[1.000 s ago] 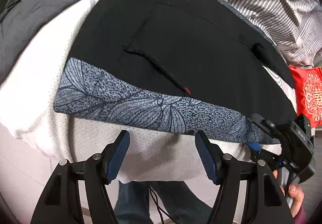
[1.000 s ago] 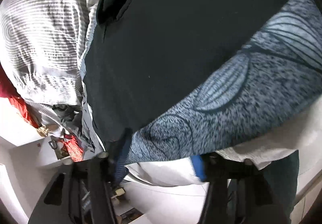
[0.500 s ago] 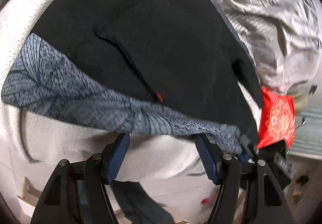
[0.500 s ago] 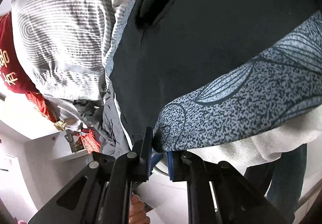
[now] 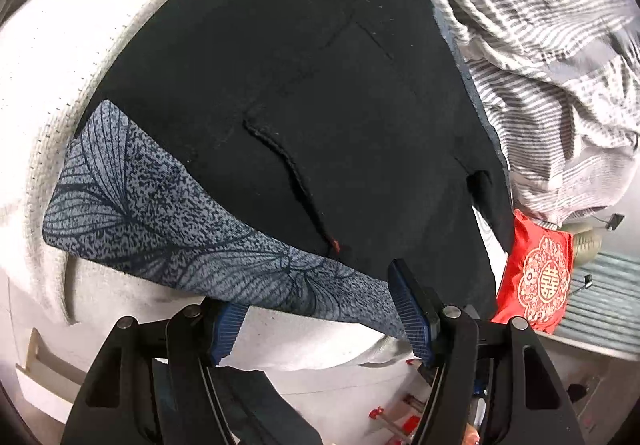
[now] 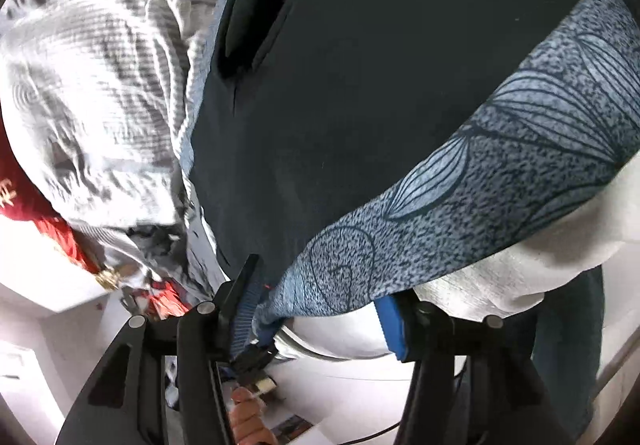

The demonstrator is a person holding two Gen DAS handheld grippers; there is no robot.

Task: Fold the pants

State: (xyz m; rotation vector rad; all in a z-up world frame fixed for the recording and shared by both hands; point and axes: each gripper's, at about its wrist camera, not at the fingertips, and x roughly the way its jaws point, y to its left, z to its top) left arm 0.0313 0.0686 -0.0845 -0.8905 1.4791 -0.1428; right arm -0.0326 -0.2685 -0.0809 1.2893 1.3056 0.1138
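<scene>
Black pants (image 5: 320, 93) with a slit pocket lie flat on a blue-grey leaf-print cloth (image 5: 152, 221) on the white bed. My left gripper (image 5: 320, 319) is open at the cloth's near hem. Its left finger (image 5: 226, 329) is partly under the hem and its right pad (image 5: 408, 309) lies over it, neither pressing. In the right wrist view, the black pants (image 6: 380, 65) and the print cloth (image 6: 480, 189) fill the frame. My right gripper (image 6: 320, 321) has its jaws opening. The cloth's corner hangs between them against the left finger (image 6: 244, 309), unpinched.
A striped grey-and-white duvet (image 5: 540, 45) is bunched along the pants' far side. A red embroidered cushion (image 5: 540, 277) sits past the bed corner. The white mattress edge (image 5: 300, 341) drops off just under both grippers. A person's hand (image 6: 244, 417) shows below.
My right gripper was shut on the print cloth's corner half a second ago and has opened. My left gripper rolled and slid right along the hem, closer to the cloth.
</scene>
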